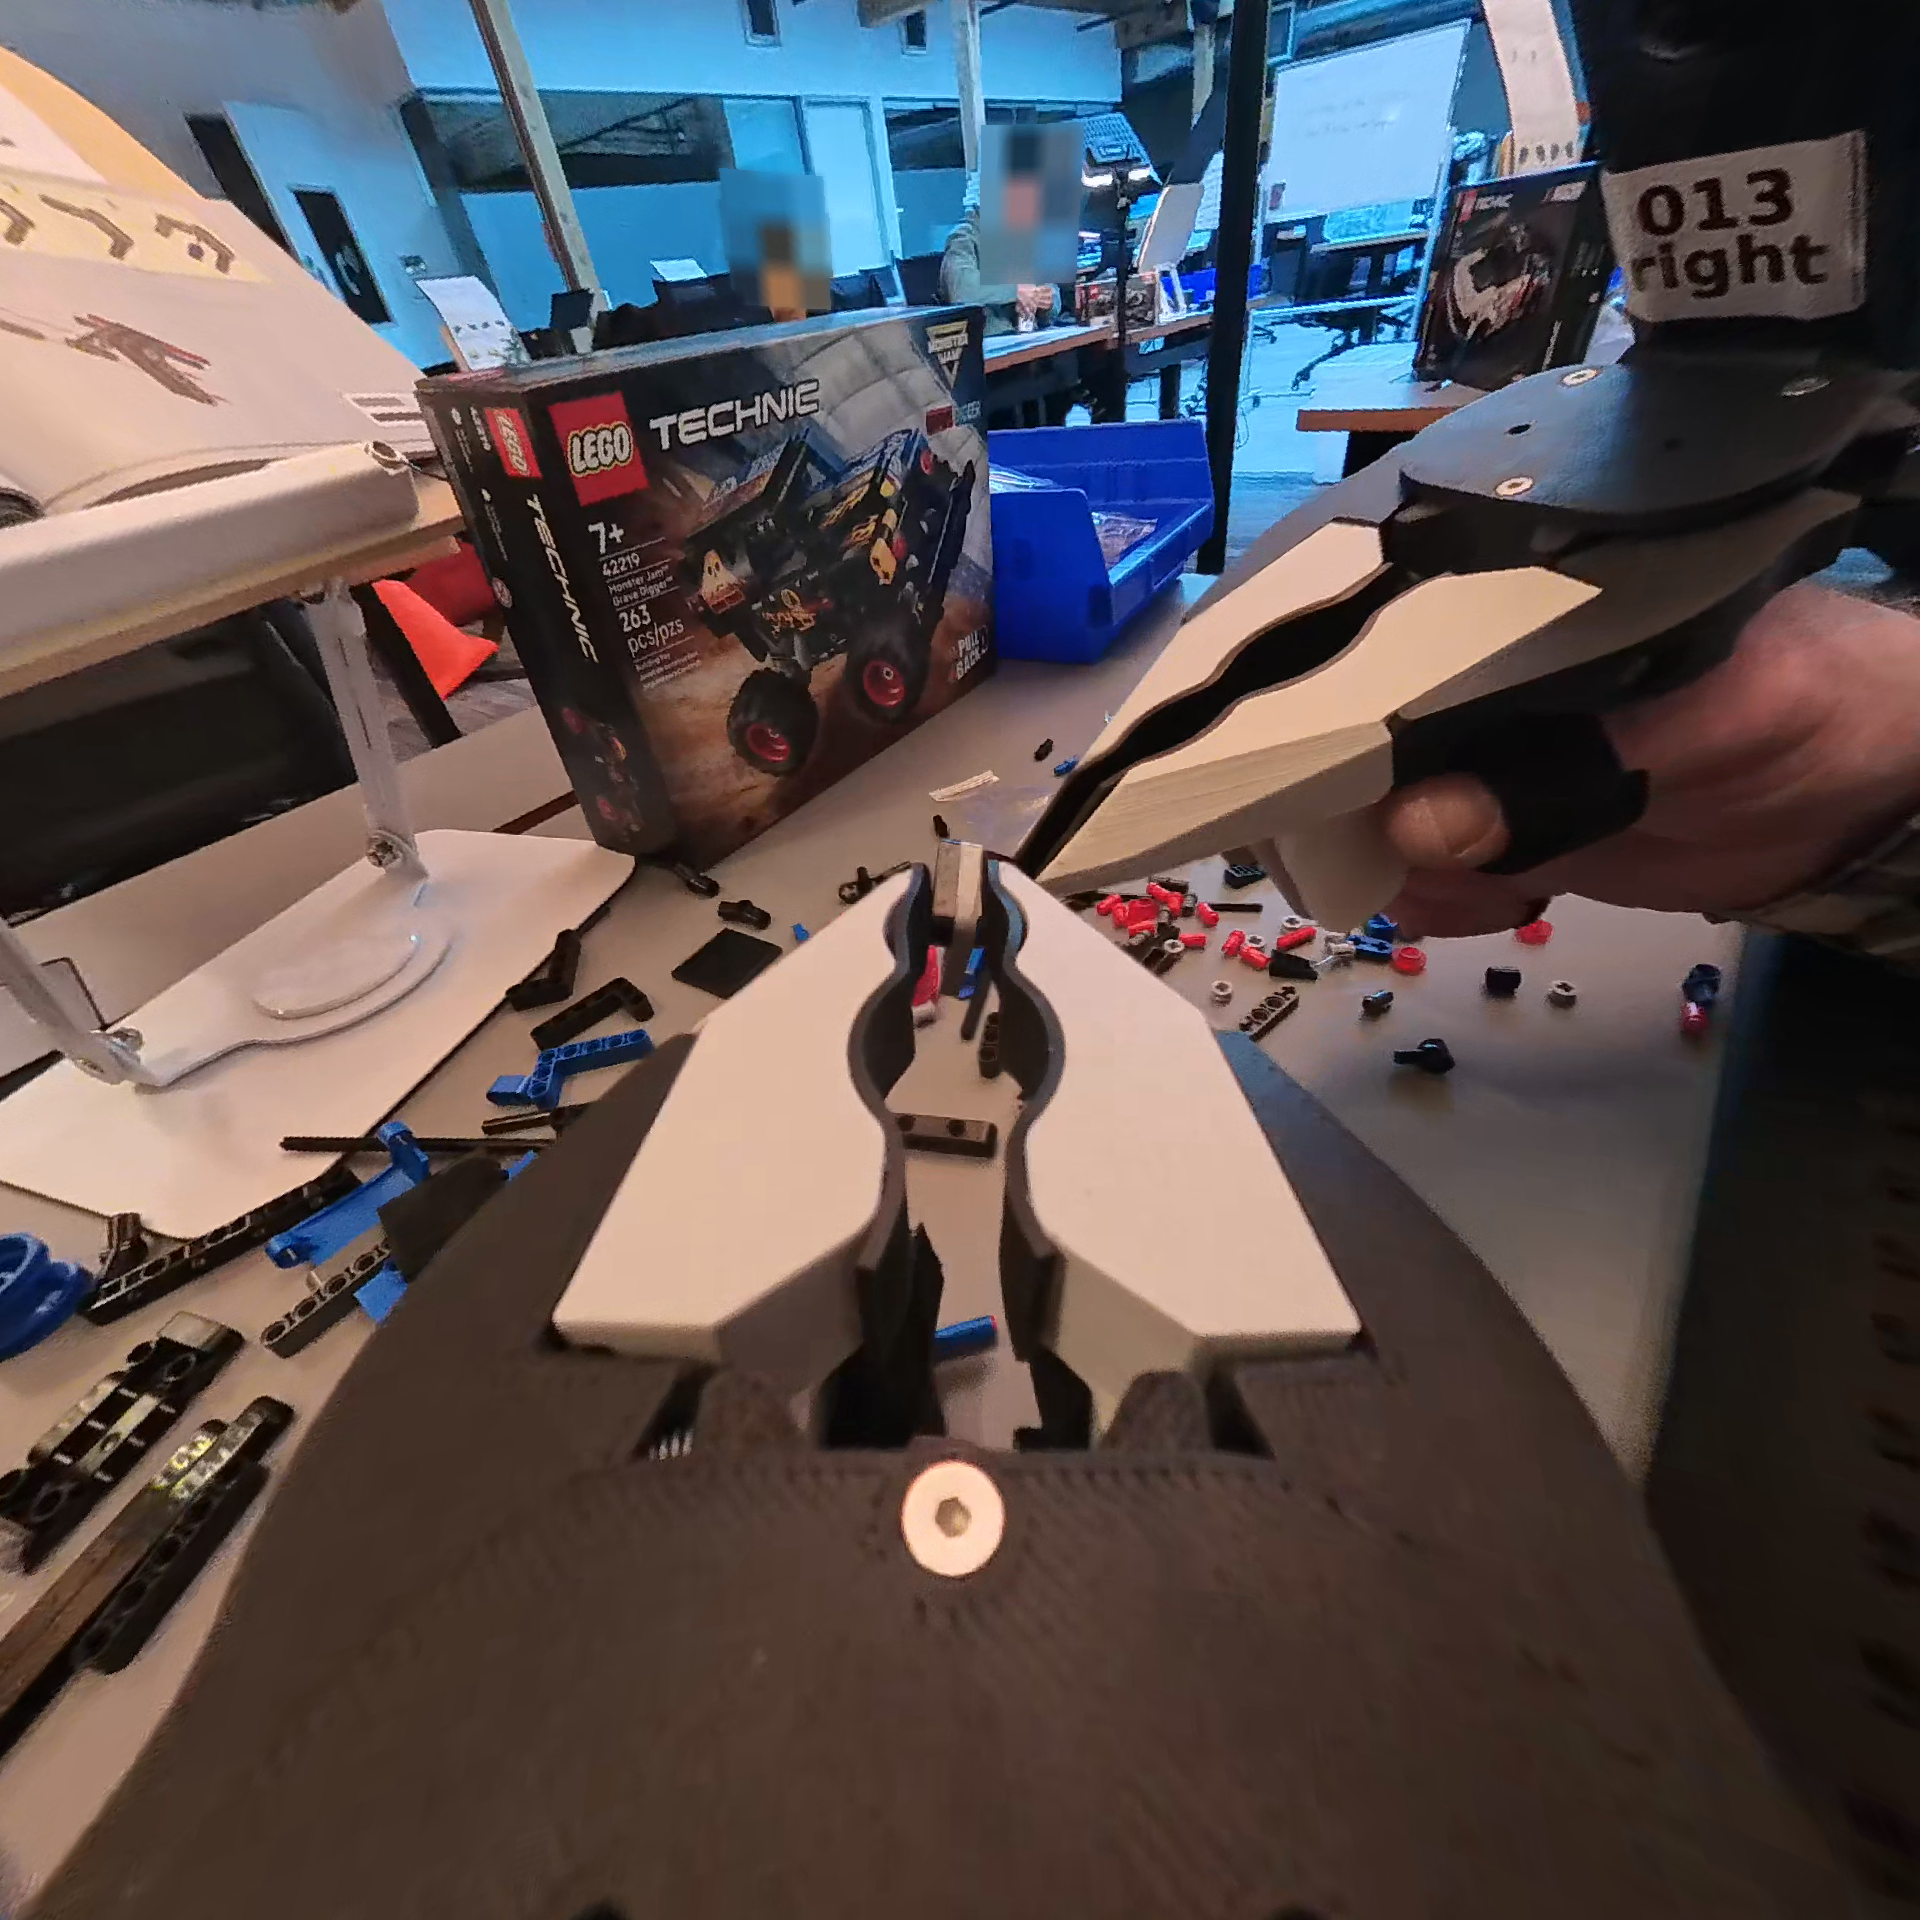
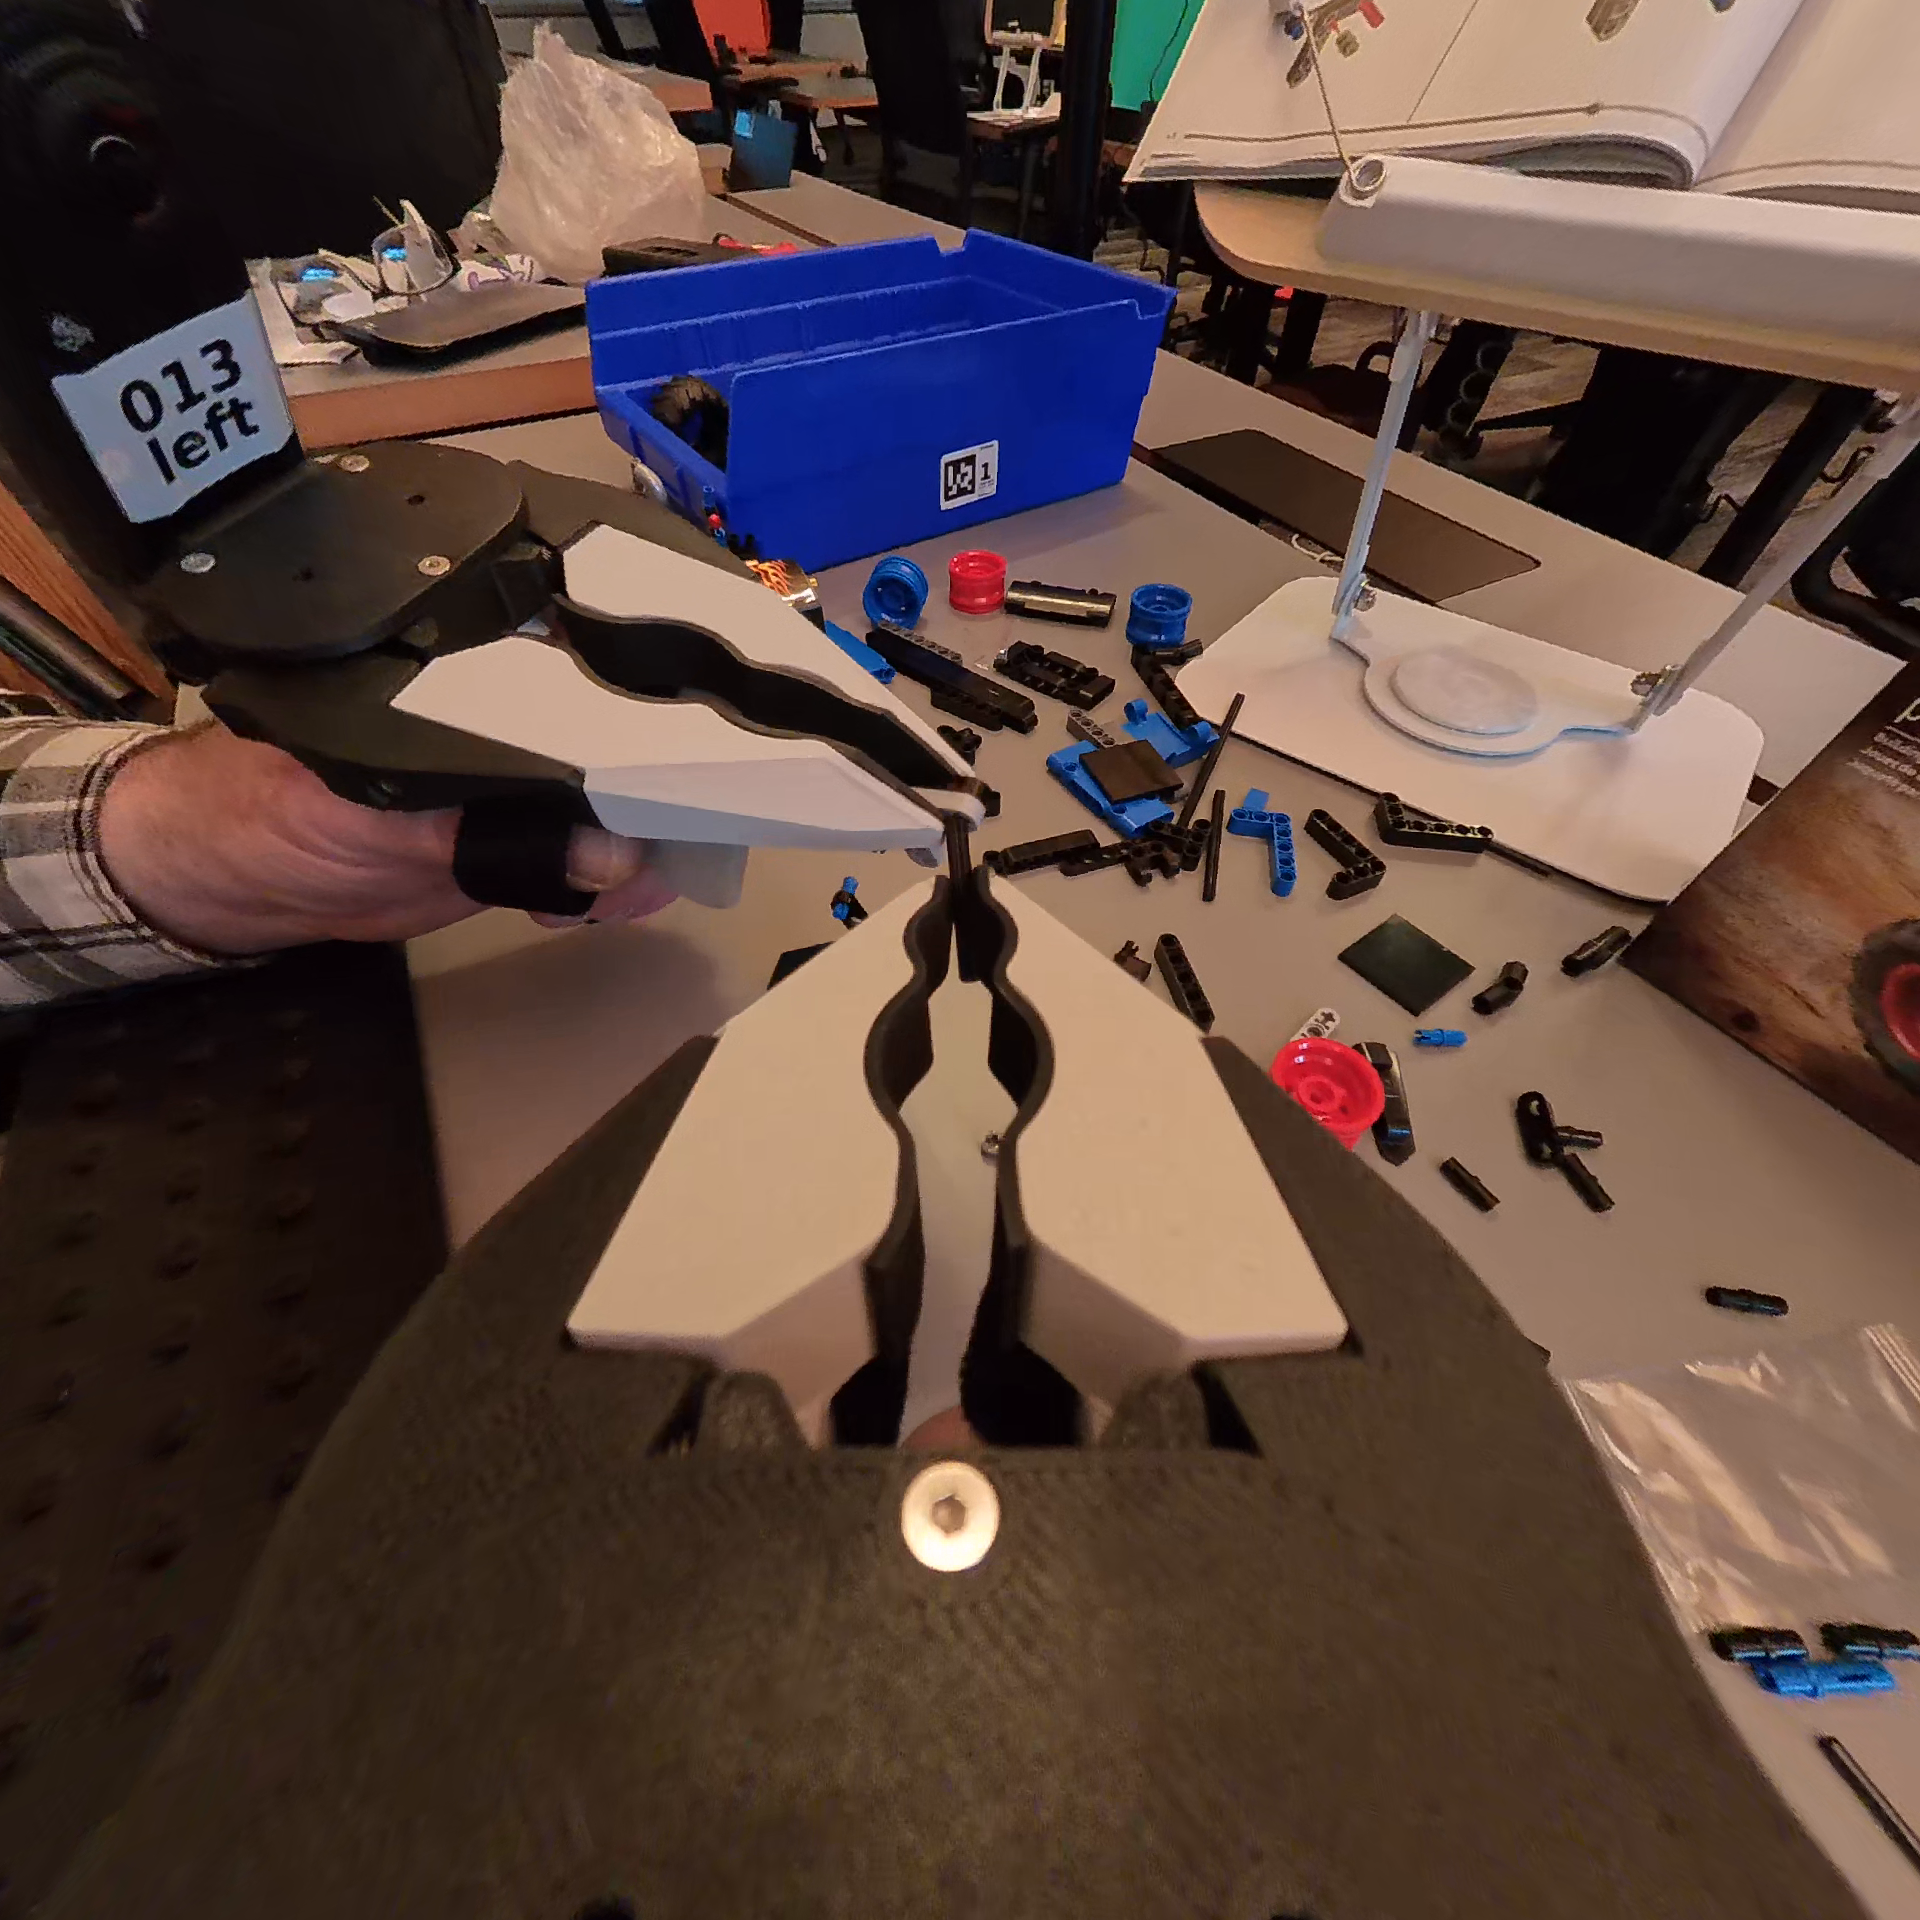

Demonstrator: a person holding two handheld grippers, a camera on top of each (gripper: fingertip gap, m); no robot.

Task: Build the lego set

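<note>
Lego set: the build is at an early stage, as I judge. Most parts lie loose on the grey table (image 2: 623, 997); only two parts are lifted, and they meet in the air above it.
Grey part (image 1: 954, 902): it stands upright in the tip of the left gripper (image 1: 951, 878), which is closed narrow on it.
Black pin (image 2: 957, 857): it is thin, and the right gripper (image 2: 961, 909) pinches its lower end. Its upper end touches the grey part (if it is already inside a hole, I cannot tell).
Step in hand: pressing the pin into the grey part. To do it well, keep the left tool firm, bring the pin in line with the hole, and push straight along its axis. A tilted push may snap it out of the tips.
Wheel hubs: two blue (image 2: 894, 587), two red (image 2: 977, 580).
Black square tiles: two (image 2: 1403, 961).
Blue bin (image 2: 935, 416): one, behind the loose parts.
Set box (image 1: 748, 561): one, upright.
Book stand (image 2: 1475, 707): one, with the open instruction book (image 2: 1558, 83).
</note>
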